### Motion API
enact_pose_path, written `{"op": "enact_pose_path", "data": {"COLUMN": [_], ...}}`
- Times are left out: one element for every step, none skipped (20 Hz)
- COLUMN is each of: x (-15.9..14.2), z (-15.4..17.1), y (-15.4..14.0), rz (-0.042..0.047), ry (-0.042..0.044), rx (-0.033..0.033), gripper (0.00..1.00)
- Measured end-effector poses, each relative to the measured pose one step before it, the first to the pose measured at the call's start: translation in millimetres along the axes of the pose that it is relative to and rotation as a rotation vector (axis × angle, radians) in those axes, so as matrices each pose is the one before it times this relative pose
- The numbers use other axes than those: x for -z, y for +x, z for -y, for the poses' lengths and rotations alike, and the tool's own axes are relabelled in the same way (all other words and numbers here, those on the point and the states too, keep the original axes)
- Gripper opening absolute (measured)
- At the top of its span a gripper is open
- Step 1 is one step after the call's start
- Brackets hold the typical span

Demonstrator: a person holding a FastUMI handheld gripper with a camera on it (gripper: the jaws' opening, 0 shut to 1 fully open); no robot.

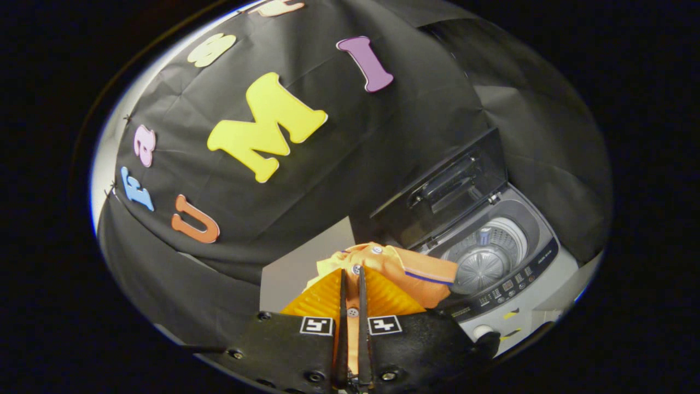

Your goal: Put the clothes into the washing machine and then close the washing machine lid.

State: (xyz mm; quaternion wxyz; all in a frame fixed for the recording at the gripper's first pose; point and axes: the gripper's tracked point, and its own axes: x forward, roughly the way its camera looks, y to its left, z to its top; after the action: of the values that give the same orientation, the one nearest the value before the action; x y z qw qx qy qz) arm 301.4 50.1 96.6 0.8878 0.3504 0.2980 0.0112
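Observation:
An orange shirt [407, 268] with buttons and a blue stripe hangs from my gripper [351, 273], whose two fingers press together on the cloth. The garment is lifted in the air, just left of the top-loading washing machine [525, 290]. The machine's lid [445, 191] stands open, tilted back against the booth wall. Its round drum [486, 254] shows beyond the shirt's right edge. A dark control panel [508, 287] runs along the machine's near side.
Black cloth walls close in behind and to both sides of the machine. A pale grey panel [298, 268] stands low behind the shirt, left of the washer. A white knob [481, 331] sits on the machine's front.

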Motion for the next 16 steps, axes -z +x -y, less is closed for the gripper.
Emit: {"op": "enact_pose_path", "data": {"x": [-9.04, -8.79, -9.65, -8.65, -8.80, -9.25, -8.34, -6.52, -5.85, -3.08, -3.63, -2.68, -3.17, -1.46, -1.20, 0.65], "z": [6.66, 6.90, 7.37, 7.17, 6.63, 6.51, 5.67, 5.69, 4.30, 4.48, 4.80, 4.09, 2.50, 5.26, 5.22, 6.09], "y": [0.71, 0.53, 0.76, -0.84, -0.48, -0.83, -0.03, -1.70, -0.48, 0.14, 1.22, -0.79, 1.94, 0.83, 2.46, 1.74], "rz": [0.00540, 0.00342, 0.00274, 0.00257, 0.00290, 0.00516, 0.00313, 0.00203, -0.00180, -0.00419, -0.00270, -0.00208, -0.00300, -0.00229, -0.00667, -0.01114], "ry": [0.00768, 0.00932, 0.01154, 0.00842, 0.00372, 0.00177, 0.00310, 0.00361, 0.00343, 0.00103, -0.00057, 0.00058, 0.00144, 0.00044, -0.00358, -0.00478], "rx": [-0.00798, -0.00903, -0.00541, -0.00551, -0.00013, -0.00108, -0.00159, -0.00656, -0.00651, -0.01010, -0.00571, -0.00752, -0.00652, -0.00430, 0.00041, 0.01028], "gripper": [0.10, 0.10, 0.10, 0.10, 0.10, 0.10, 0.10, 0.10, 0.10, 0.10, 0.10, 0.10, 0.10, 0.10, 0.10, 0.10]}}
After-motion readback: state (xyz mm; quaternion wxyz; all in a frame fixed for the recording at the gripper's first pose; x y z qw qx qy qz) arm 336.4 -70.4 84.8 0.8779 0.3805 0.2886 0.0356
